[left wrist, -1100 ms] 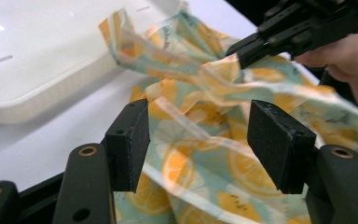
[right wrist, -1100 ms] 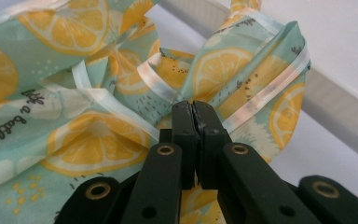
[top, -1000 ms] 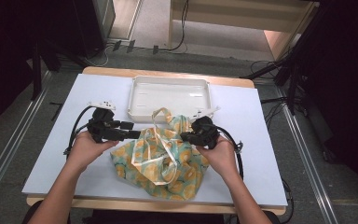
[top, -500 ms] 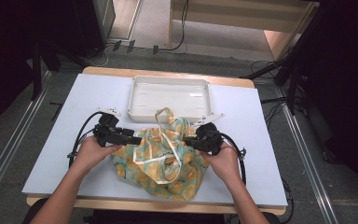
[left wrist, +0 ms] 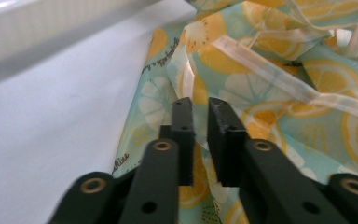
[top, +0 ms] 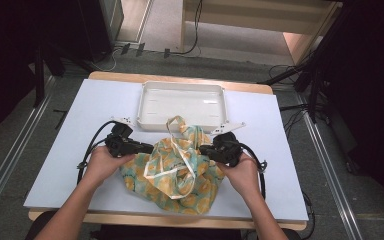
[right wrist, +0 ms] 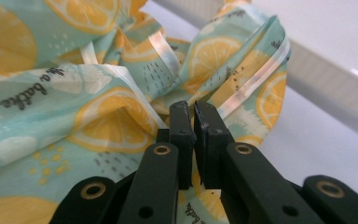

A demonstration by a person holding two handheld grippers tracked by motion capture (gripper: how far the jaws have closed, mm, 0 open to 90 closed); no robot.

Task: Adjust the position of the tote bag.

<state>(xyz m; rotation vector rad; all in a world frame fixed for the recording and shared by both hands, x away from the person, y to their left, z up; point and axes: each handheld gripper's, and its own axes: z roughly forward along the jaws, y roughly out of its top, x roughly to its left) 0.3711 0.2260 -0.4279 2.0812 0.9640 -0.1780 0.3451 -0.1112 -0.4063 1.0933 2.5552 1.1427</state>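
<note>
The left gripper [top: 142, 148] has just been closing, and in the left gripper view its jaws now stand nearly together with a fold of the cloth [left wrist: 279, 93] pinched between them, where a second ago it stood wider and a little higher off the table [top: 55, 165]. The right gripper [top: 207, 150] is clenched on the cloth's other side, as it was a second ago; in the right gripper view its jaws [right wrist: 192, 116] meet on a gathered fold by a pale ribbon edge. The cloth [top: 177, 170], patterned with lemon slices, lies crumpled in the middle of the table toward its near edge, with one loop reaching up to touch the near wall of the white tray [top: 182, 102], which sits at the far edge. With both sides now gripped, the hands look ready to lift or pull the cloth apart, perhaps to spread it or carry it to the tray; the grips are thin folds, so one could slip if pulled hard.
</note>
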